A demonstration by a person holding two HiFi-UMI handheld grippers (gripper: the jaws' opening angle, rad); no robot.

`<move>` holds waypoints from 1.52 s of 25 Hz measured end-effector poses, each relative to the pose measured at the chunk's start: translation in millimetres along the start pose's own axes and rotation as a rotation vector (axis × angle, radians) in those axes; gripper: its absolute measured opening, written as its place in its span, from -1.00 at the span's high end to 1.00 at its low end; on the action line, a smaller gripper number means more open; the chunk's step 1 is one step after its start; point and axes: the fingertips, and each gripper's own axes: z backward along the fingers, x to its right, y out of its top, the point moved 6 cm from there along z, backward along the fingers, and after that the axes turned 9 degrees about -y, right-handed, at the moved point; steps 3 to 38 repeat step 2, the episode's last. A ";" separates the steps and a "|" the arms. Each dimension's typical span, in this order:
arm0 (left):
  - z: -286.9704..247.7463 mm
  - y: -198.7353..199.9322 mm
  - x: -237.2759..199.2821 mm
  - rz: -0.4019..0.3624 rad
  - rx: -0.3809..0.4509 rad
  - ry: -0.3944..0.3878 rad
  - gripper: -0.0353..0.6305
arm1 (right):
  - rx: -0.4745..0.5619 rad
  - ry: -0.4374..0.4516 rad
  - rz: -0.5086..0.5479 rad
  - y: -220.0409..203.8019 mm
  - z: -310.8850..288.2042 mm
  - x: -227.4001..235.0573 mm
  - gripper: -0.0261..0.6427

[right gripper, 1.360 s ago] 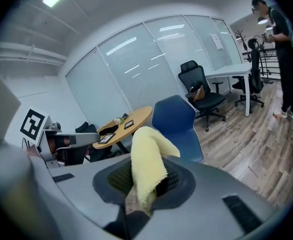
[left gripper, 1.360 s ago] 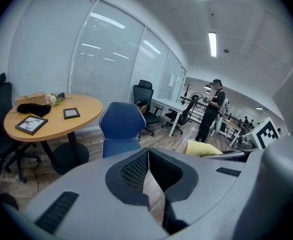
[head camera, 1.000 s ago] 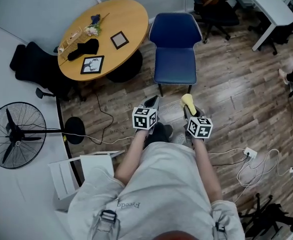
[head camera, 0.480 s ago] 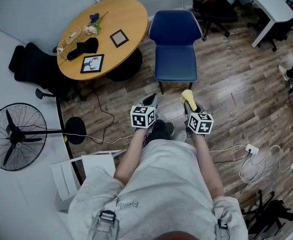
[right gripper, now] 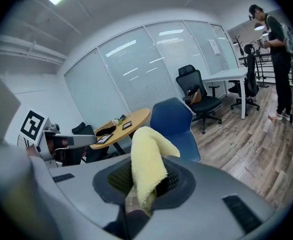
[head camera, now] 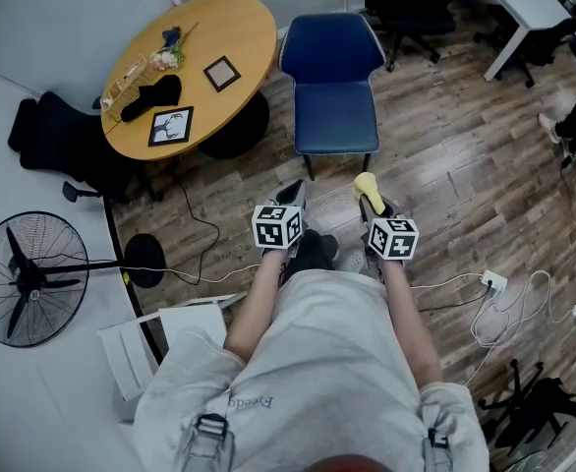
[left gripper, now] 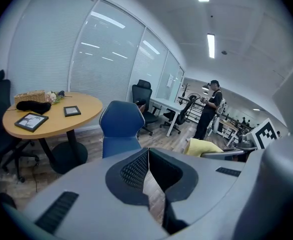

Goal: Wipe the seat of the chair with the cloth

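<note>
Head view showed the right tongs [head camera: 374,205] clamped on the yellow cloth [head camera: 367,187], the left tongs [head camera: 290,200] pressed together, both held near the blue chair [head camera: 332,116].

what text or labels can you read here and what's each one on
"Freed" plus one unclear letter: print on the person's grey shirt.
Cubes on the left tool and right tool: square marker patterns only, no letters.
Framed pictures on the round table: too small to read.

Limp yellow cloth [right gripper: 146,166] — upright blue chair [head camera: 333,116]
</note>
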 end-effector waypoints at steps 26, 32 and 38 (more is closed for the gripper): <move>-0.9 -0.9 1.5 0.002 0.003 -0.002 0.82 | 0.000 0.001 0.004 -0.3 1.1 1.4 0.71; -0.9 -0.9 1.5 0.002 0.003 -0.002 0.82 | 0.000 0.001 0.004 -0.3 1.1 1.4 0.71; -0.9 -0.9 1.5 0.002 0.003 -0.002 0.82 | 0.000 0.001 0.004 -0.3 1.1 1.4 0.71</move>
